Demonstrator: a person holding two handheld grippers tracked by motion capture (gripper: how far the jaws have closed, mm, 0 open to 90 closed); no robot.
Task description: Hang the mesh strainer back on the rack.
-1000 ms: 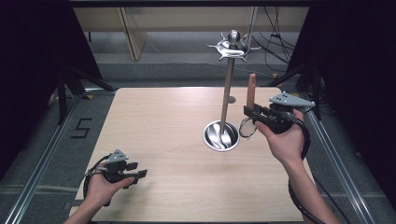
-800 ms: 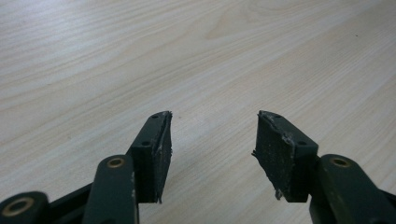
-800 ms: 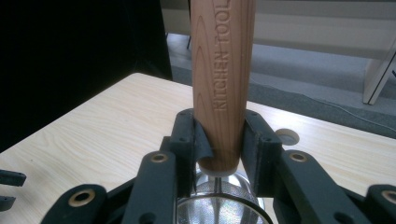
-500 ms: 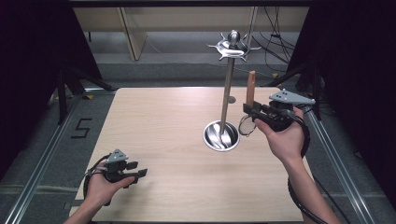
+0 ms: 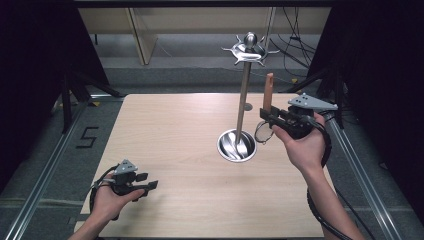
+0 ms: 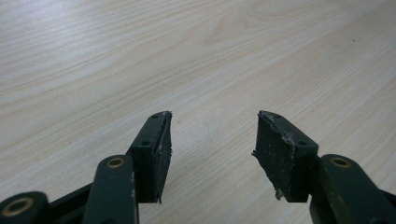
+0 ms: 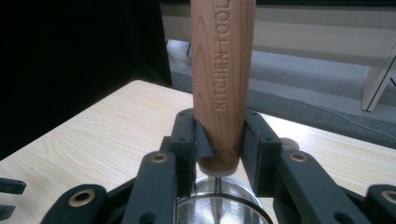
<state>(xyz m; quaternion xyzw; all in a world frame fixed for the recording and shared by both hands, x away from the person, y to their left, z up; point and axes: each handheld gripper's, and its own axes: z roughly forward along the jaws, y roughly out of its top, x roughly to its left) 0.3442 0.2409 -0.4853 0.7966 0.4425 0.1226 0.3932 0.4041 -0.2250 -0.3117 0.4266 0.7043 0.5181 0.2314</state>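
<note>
A small strainer with a wooden handle (image 5: 269, 92) marked "KITCHEN TOOL" (image 7: 222, 70) stands handle-up, its wire mesh ring (image 5: 263, 132) hanging below. My right gripper (image 5: 267, 117) is shut on the handle's lower end (image 7: 219, 140), just right of a steel utensil stand. The stand has a thin pole (image 5: 243, 100), a hooked crown (image 5: 248, 50) and a shiny round base (image 5: 236, 145). The strainer's mesh (image 7: 219, 210) shows under the jaws in the right gripper view. My left gripper (image 5: 150, 186) rests low at the table's front left, open, with only bare wood between its pads (image 6: 212, 140).
The light wooden table (image 5: 175, 130) is ringed by metal rails, with dark curtains on both sides. Cables trail on the floor behind the stand. A black cable runs from the right gripper along the forearm.
The right gripper has risen slightly with the strainer beside the stand. The left gripper has stayed put.
</note>
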